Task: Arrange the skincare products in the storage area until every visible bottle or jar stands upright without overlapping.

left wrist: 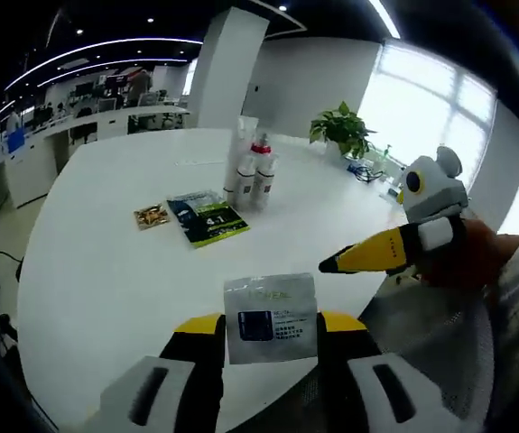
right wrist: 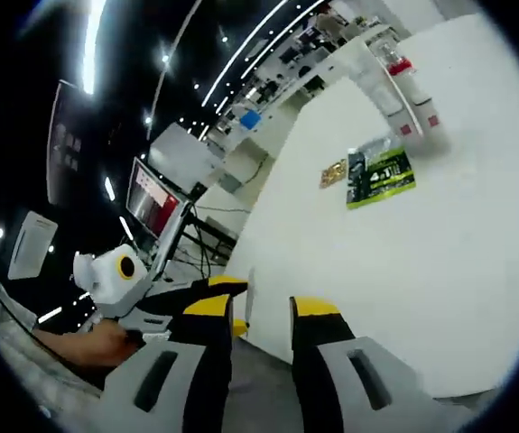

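bottles [left wrist: 252,173] behind packet [left wrist: 207,217] | small sachet [left wrist: 151,216] left (all on table [left wrist: 106,271])

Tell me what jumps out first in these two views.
A white sachet sits clamped between the left gripper's yellow-tipped jaws, off the table. On the white table beyond lie a green packet and a small gold one, beside upright bottles. The right gripper is open, holding nothing.

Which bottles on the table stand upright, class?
All of the bottles stand upright, caps up, grouped beside the flat green packet on the white table.
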`<state>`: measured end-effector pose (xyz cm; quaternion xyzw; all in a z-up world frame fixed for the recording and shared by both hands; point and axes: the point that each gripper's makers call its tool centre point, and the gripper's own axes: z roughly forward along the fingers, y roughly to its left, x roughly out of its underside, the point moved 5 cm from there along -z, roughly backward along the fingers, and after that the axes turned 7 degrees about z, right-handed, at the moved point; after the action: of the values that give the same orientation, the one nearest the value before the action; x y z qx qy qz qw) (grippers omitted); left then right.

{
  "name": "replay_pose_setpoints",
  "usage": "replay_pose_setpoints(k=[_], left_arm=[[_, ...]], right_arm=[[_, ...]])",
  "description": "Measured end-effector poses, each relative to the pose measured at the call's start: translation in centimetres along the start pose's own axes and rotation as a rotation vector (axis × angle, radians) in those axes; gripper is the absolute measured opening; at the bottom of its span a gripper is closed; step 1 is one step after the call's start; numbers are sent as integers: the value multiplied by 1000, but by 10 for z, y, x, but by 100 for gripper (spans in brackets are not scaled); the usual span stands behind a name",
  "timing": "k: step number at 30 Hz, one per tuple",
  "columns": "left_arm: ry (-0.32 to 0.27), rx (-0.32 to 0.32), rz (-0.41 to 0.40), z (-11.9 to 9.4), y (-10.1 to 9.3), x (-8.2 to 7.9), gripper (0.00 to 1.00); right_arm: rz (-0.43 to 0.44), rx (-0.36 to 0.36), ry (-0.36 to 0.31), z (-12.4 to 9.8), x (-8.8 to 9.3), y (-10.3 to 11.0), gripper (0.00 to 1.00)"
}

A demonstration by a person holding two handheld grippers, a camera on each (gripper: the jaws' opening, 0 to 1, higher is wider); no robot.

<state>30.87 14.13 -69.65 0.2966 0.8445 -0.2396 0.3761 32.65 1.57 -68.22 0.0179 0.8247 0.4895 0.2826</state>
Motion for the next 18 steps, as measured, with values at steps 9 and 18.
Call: replay_pose_setpoints(k=[9, 18], left_arm=[[-9, 49, 118, -1, -16, 10, 41], [21, 102, 270, 2, -36, 14, 41]], right_arm=[[59, -60, 69, 10, 16, 6, 16], [44, -48, 198, 19, 37, 3, 14]])
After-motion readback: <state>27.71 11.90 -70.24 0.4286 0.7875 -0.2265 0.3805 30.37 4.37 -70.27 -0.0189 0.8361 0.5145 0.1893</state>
